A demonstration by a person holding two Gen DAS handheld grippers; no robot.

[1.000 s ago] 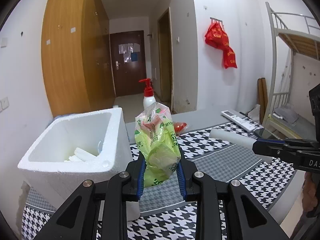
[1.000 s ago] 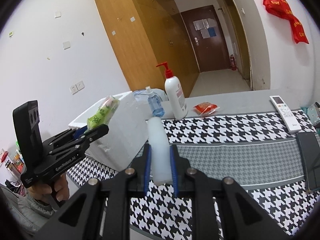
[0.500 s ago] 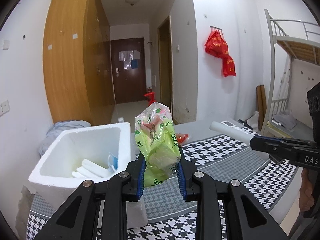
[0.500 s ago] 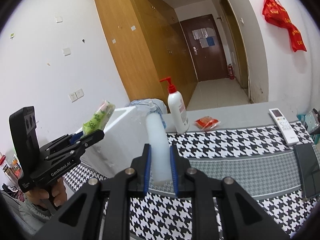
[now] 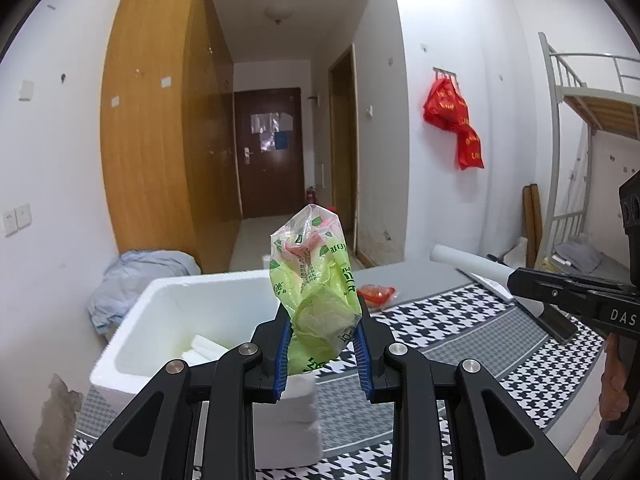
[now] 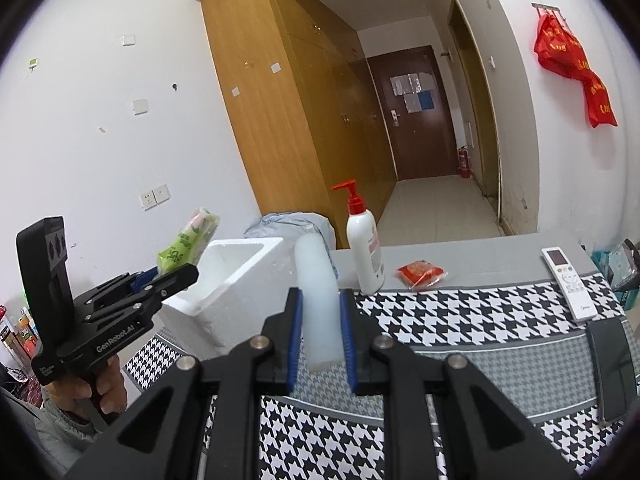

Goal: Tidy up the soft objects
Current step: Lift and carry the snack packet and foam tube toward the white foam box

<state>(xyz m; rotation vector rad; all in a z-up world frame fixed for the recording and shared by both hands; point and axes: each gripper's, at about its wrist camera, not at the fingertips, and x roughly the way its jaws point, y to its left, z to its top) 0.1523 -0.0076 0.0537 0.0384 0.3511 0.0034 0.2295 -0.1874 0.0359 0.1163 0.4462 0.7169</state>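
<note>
The left gripper (image 5: 322, 350) is held level above the near edge of a white foam box (image 5: 160, 312), its blue-padded jaws clenched on a crumpled green plastic packet (image 5: 316, 280) that stands upright between them. The right gripper (image 6: 320, 340) is raised over the counter (image 6: 500, 364), which wears a black-and-white houndstooth cloth, and grasps a white foam cylinder (image 6: 318, 300) pointing forward and slightly up.

The left wrist view looks down into the open foam box, where white foam pieces (image 5: 204, 350) lie on the bottom. It also shows the right gripper from the side at the right edge, with the cylinder's free end sticking out toward the left, and a metal bunk bed (image 5: 580, 120) behind.

The right wrist view shows the person's left hand (image 6: 96, 392) wrapped around the left gripper's handle at the lower left, the green packet raised just left of the foam box. Only this view shows a white pump bottle with a red pump (image 6: 364, 248) standing beside the box, a red snack packet (image 6: 420, 274) lying to its right, a white remote control (image 6: 568, 284), and a dark phone (image 6: 612, 368) near the right edge.
</note>
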